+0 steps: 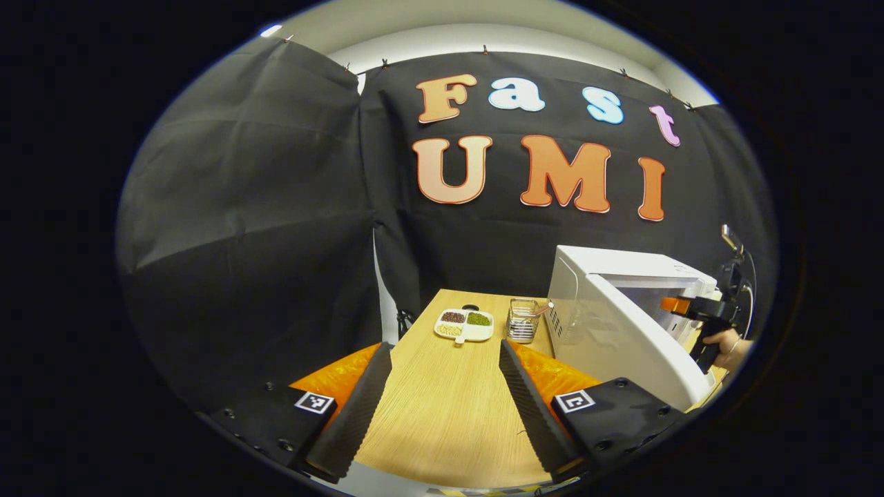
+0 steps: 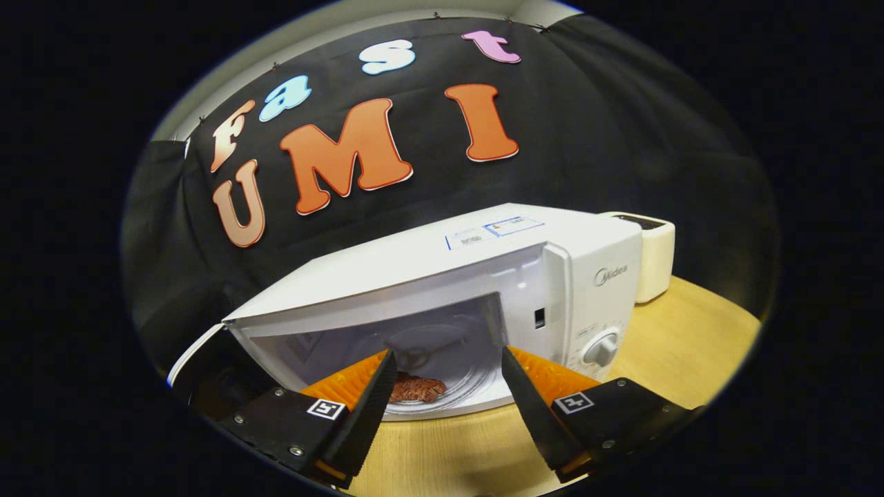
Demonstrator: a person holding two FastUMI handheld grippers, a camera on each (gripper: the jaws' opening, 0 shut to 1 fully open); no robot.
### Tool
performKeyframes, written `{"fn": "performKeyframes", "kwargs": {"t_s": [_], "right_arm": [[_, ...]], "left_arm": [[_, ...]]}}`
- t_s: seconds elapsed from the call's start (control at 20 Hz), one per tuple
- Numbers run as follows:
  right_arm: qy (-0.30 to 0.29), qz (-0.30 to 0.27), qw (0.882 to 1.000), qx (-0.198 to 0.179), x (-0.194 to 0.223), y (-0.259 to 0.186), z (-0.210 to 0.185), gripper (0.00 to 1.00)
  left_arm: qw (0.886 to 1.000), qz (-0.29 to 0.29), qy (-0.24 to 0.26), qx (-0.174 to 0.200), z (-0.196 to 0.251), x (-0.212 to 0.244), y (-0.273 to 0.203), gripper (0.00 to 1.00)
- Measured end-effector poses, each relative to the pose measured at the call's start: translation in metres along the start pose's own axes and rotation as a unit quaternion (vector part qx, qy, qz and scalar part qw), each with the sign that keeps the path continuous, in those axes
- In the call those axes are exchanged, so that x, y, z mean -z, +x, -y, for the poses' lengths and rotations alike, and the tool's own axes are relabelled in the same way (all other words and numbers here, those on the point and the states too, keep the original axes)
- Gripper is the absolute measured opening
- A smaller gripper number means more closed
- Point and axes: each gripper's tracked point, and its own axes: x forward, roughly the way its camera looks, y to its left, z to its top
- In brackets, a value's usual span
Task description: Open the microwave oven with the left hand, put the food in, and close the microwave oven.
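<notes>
Left gripper view: left gripper [image 1: 445, 393] at bottom centre, fingers spread wide w/ nothing between them, over bare wooden table [image 1: 442, 428]. Mid-frame, a white divided dish [image 1: 464, 324] of beans & a wire basket [image 1: 523, 320]. Microwave [image 1: 621, 324] at centre right, its door swung open toward the camera, hiding the cavity. Right gripper [image 1: 680, 305] at far right edge by the opening, partly cut off, a hand [image 1: 726, 347] holding it. Right gripper view: own fingers spread, empty, bottom centre. Food [image 2: 416, 388], a reddish-brown lump, lies inside the microwave on the glass turntable [image 2: 456, 379], partly hidden behind one finger; hard to tell what it is. White appliance [image 2: 652, 259] behind, upper right
</notes>
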Motion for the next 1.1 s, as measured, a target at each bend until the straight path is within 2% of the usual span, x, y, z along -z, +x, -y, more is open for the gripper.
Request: {"fn": "performKeyframes", "kwargs": {"t_s": [0.15,0.2,0.4,0.5,0.6,0.65,0.8,1.1], "right_arm": [[-0.016,0.011,1.0,-0.008,-0.033,-0.034,0.025,0.94],[-0.019,0.015,1.0,-0.004,-0.045,-0.042,0.037,0.94],[0.005,0.046,0.999,0.027,-0.1,-0.081,0.086,0.94],[-0.001,0.055,0.997,0.053,-0.12,-0.096,0.108,0.94],[-0.068,0.086,0.991,0.081,-0.153,-0.116,0.124,0.94],[-0.097,0.101,0.986,0.085,-0.169,-0.123,0.125,0.94],[-0.12,0.116,0.982,0.084,-0.2,-0.144,0.121,0.95],[-0.134,0.149,0.976,0.079,-0.242,-0.176,0.115,0.95]], "left_arm": [[1.0,0.007,0.001,0.014,0.014,0.003,-0.002,1.0],[1.0,0.008,0.005,0.018,0.017,0.005,-0.002,0.97],[0.999,0.009,0.02,0.038,0.033,0.016,0.0,1.0],[0.999,0.008,0.031,0.038,0.037,0.023,-0.002,0.62],[0.998,0.01,0.035,0.045,0.042,0.027,-0.003,0.24],[0.997,0.012,0.027,0.07,0.056,0.03,-0.004,0.05],[0.992,0.01,0.032,0.118,0.085,0.04,-0.004,0.05],[0.987,-0.012,0.04,0.157,0.11,0.067,0.005,0.05]]}}
